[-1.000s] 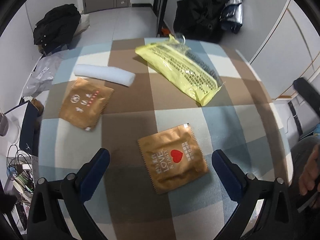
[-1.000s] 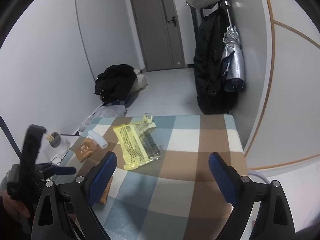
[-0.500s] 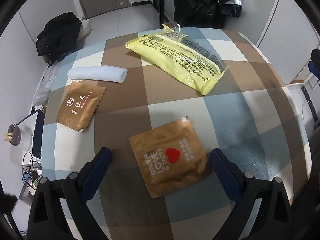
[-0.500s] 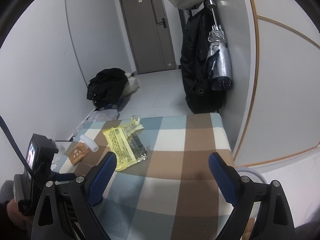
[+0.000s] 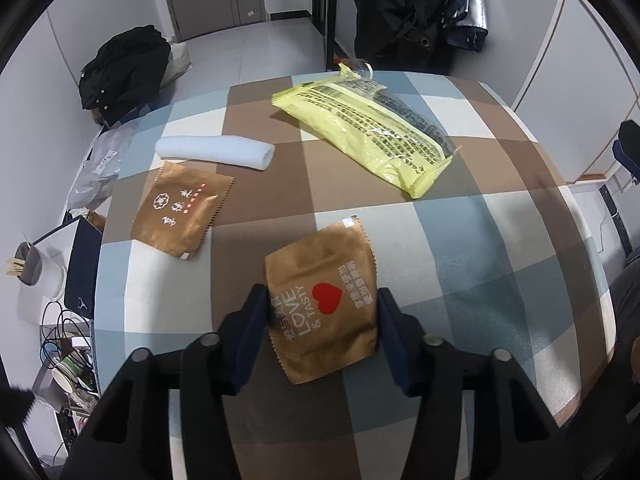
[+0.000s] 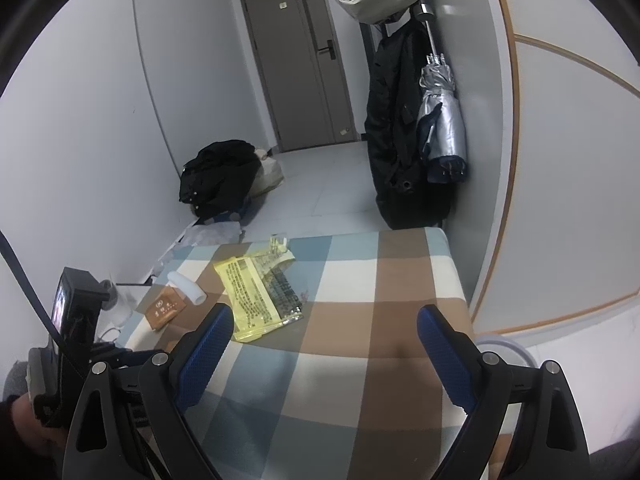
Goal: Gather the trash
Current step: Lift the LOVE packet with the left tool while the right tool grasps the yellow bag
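Note:
A brown snack packet with a red heart [image 5: 320, 280] lies on the checked tablecloth [image 5: 460, 240], buckled upward between the pads of my left gripper [image 5: 322, 300]. Its jaws are closing and press on the packet's two side edges. A second brown packet [image 5: 180, 212], a white roll [image 5: 216, 152] and a yellow wrapper bag [image 5: 368, 132] lie farther back. My right gripper [image 6: 325, 320] hovers open over the table's near right part with nothing between its fingers. From there the yellow bag [image 6: 256, 292] and the second brown packet [image 6: 164, 310] show to the left.
A black jacket [image 5: 124, 68] lies on the floor beyond the table. A dark coat [image 6: 400, 128] and a silver umbrella [image 6: 440, 120] hang at the far right wall. A low side desk with cups and cables [image 5: 40, 272] stands left of the table.
My left gripper's jaws have come in from wide apart onto the heart packet, which now bulges between them. The right gripper has stayed open and hardly moved.

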`<state>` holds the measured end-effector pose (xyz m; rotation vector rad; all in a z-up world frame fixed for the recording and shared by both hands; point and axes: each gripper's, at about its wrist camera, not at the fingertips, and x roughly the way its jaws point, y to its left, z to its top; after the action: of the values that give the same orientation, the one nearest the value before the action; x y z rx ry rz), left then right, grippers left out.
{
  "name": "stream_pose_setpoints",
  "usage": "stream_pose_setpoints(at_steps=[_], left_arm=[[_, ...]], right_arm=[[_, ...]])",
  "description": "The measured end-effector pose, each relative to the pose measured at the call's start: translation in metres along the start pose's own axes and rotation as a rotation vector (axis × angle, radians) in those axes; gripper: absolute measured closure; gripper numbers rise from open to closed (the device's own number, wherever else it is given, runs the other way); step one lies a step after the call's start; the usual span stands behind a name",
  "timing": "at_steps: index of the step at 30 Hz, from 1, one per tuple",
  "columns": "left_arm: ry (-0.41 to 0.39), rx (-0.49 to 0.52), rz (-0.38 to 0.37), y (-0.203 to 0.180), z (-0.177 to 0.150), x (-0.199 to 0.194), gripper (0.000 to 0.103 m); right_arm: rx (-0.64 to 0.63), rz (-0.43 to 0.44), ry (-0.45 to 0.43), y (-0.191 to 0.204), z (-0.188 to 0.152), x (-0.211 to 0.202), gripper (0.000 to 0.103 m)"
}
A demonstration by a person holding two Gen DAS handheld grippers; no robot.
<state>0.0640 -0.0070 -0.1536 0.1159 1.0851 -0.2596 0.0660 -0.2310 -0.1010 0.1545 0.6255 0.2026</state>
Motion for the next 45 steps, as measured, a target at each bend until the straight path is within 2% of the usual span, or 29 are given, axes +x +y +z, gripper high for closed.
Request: stream_pose_setpoints(at_steps=[6, 9, 17, 23, 28, 34, 38, 42, 45], left_arm=[[-0.01, -0.001, -0.002, -0.001, 0.002, 0.002, 0.059], [-0.008, -0.029, 0.021, 0.003, 0.0, 0.001, 0.059], [-0.031, -0.097, -0.047, 0.015, 0.0, -0.007, 0.059], [-0.112, -0.126, -0.127, 0.021, 0.001, -0.026, 0.059], [-0.198, -0.098, -0.127, 0.023, 0.005, -0.045, 0.059], [-0.285, -0.102, -0.14, 0.036, 0.005, -0.062, 0.059], [-0.303, -0.144, -0.161, 0.053, 0.007, -0.067, 0.059], [-0.328, -0.173, -0.185, 0.066, 0.012, -0.072, 0.059], [-0.355, -0.156, -0.167, 0.068, 0.015, -0.076, 0.059]], right_arm=[[-0.004, -0.01, 0.0, 0.0, -0.002, -0.002, 0.009], [-0.009, -0.012, 0.003, 0.001, -0.003, -0.002, 0.009], [-0.022, -0.016, 0.014, 0.003, -0.006, -0.001, 0.009], [-0.034, -0.015, 0.042, 0.007, -0.011, 0.004, 0.009], [-0.025, 0.0, 0.077, 0.008, -0.016, 0.01, 0.01], [0.01, 0.052, 0.161, 0.006, -0.018, 0.026, 0.009], [0.034, 0.119, 0.233, 0.006, -0.008, 0.045, 0.01], [0.013, 0.172, 0.311, 0.014, 0.009, 0.078, 0.01], [-0.03, 0.191, 0.359, 0.025, 0.02, 0.106, 0.01]])
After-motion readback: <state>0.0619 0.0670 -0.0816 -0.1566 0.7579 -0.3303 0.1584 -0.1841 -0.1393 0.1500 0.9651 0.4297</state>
